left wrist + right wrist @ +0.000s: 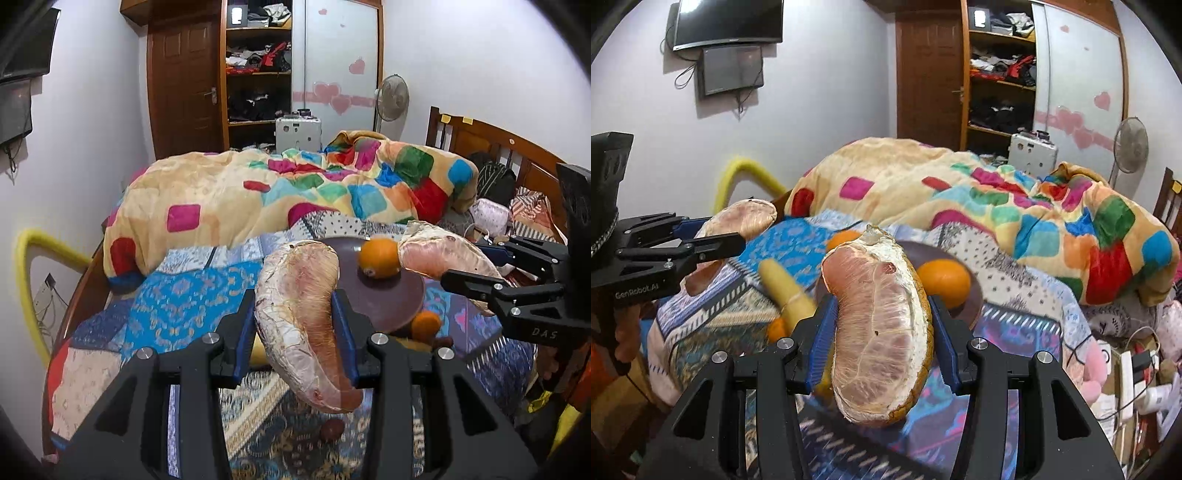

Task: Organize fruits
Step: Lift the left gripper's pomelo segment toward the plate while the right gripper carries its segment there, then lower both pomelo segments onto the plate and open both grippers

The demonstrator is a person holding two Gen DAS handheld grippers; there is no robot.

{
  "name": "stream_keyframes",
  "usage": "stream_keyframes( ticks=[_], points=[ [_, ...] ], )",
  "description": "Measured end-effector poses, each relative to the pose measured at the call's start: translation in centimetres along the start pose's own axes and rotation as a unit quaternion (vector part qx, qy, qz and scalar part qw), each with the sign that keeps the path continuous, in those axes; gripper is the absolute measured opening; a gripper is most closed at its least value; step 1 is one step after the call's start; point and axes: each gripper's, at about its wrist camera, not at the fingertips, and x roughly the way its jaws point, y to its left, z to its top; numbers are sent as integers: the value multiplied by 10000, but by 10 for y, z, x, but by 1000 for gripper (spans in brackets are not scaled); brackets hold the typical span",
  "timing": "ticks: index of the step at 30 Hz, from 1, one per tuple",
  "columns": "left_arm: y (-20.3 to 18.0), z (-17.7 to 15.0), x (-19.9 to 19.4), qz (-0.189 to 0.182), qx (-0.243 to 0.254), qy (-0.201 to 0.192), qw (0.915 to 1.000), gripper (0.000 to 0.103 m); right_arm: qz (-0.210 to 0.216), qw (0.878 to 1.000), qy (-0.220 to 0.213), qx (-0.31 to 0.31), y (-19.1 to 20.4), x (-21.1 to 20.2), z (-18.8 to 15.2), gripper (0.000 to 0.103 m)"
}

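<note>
Over the patchwork bedspread (177, 306), both grippers are holding peeled pinkish pomelo segments off the bed. Left gripper (295, 314) is clamping one curved segment (303, 325), long axis along the fingers. Right gripper (882, 332) is gripping the other segment (879, 332). Dark brown round plate (391, 299) with an orange (380, 257) is lying just ahead, nearer the right one. Readable on the grippers: "DAS", "GenRobot.AI".
</note>
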Motion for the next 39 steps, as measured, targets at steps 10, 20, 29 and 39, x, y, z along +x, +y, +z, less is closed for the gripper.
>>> stream_keyframes(
  ticks=[10, 20, 29, 39],
  points=[
    [2, 24, 31, -139, -117, -43, 9998, 40, -42, 9997, -23, 240, -19, 31, 11, 46],
    [-7, 39, 69, -161, -36, 115, 9998, 40, -85, 9996, 202, 201, -29, 61, 20, 46],
    [-20, 40, 101, -207, 166, 468, 9986, 40, -68, 9991, 410, 20, -24, 78, 20, 46],
    [-25, 41, 123, -285, 156, 717, 9969, 40, -115, 9987, 494, -66, -23, 79, 14, 46]
  ],
)
